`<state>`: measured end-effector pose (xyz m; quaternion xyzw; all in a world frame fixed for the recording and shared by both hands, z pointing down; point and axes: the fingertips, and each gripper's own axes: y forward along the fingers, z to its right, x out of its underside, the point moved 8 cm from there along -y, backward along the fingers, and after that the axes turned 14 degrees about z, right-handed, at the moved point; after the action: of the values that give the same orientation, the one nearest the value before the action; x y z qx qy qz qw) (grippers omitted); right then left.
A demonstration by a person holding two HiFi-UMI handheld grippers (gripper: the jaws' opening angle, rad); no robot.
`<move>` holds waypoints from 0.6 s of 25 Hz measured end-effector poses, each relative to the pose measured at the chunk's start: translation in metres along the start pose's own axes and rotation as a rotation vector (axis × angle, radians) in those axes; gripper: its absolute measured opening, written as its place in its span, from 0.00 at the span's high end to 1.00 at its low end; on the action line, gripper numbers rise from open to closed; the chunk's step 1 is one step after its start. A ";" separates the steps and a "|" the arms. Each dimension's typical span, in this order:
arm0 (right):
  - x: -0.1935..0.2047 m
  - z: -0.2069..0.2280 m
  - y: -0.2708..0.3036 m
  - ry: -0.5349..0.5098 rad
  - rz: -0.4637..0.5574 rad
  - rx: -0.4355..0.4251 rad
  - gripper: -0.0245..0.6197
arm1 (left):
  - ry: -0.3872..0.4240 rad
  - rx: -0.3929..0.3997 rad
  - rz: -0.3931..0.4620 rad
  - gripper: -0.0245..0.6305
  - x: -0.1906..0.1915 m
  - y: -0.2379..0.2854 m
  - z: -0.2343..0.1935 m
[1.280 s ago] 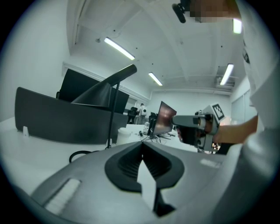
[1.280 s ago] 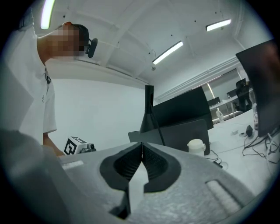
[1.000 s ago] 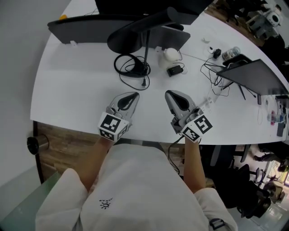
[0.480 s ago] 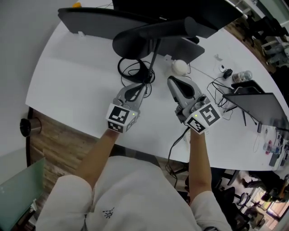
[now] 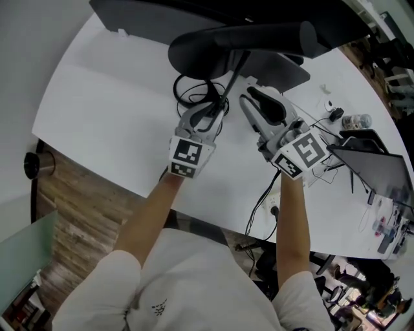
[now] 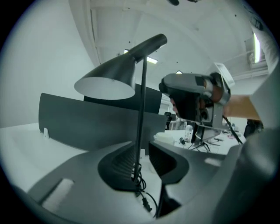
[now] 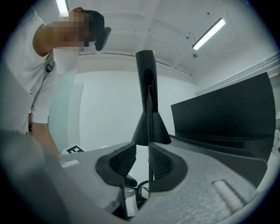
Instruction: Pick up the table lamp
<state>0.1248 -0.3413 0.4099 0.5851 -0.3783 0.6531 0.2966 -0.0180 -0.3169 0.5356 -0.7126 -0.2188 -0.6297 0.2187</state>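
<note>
**Table lamp on white table, a gripper at each side of its stem**

**Head view.**
- White table [image 5: 97,110] with a rounded near edge.
- The black table lamp [image 5: 259,40] stands toward the far side. Its long shade lies across the top of the picture.
- A thin stem [image 5: 230,83] drops from the shade to a coil of black cable [image 5: 194,97] on the tabletop.
- A black monitor [image 5: 162,19] is behind the lamp.
- The left gripper [image 5: 210,115] sits just left of the stem and the right gripper [image 5: 249,97] just right of it. Both sets of tips are close beside the stem, with the marker cubes toward the person.

**Left gripper view.**
- The jaws are spread and have just been opening.
- The stem [image 6: 141,109] rises between them. It is close by the left-hand pad, with a clear gap to the other pad, and neither pad presses on it.
- The shade [image 6: 109,83] hangs above and to the left.
- The cable trails off at the foot of the stem.
- The right gripper shows beyond, at the right.

**Right gripper view.**
- The jaws are parted by a narrow gap.
- The stem [image 7: 151,175] runs up through that gap, hard by the right-hand pad. Whether it touches the pad cannot be told, and it is not pinched.
- The shade is seen end-on above the jaws.
- A person [image 7: 43,87] in a white top is at the left, and the monitor is at the right.
</note>
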 end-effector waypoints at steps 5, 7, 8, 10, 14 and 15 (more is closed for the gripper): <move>0.005 0.006 0.014 -0.016 0.003 -0.029 0.82 | 0.004 -0.029 0.006 0.77 0.012 0.016 -0.004; 0.005 0.010 0.021 -0.021 0.002 -0.040 0.82 | 0.002 -0.025 0.009 0.77 0.016 0.019 -0.008; 0.004 0.011 0.024 -0.021 0.005 -0.042 0.82 | 0.001 -0.016 0.010 0.77 0.018 0.020 -0.010; 0.001 0.014 0.028 -0.016 0.018 -0.042 0.82 | 0.007 0.015 0.009 0.77 0.021 0.021 -0.011; -0.005 0.019 0.034 -0.020 0.040 -0.050 0.82 | 0.034 0.047 0.008 0.77 0.023 0.027 -0.013; -0.006 0.020 0.035 -0.018 0.048 -0.053 0.82 | 0.035 0.048 0.011 0.78 0.023 0.029 -0.014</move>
<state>0.1072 -0.3771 0.3992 0.5737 -0.4121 0.6445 0.2927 -0.0094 -0.3481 0.5585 -0.6972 -0.2259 -0.6354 0.2430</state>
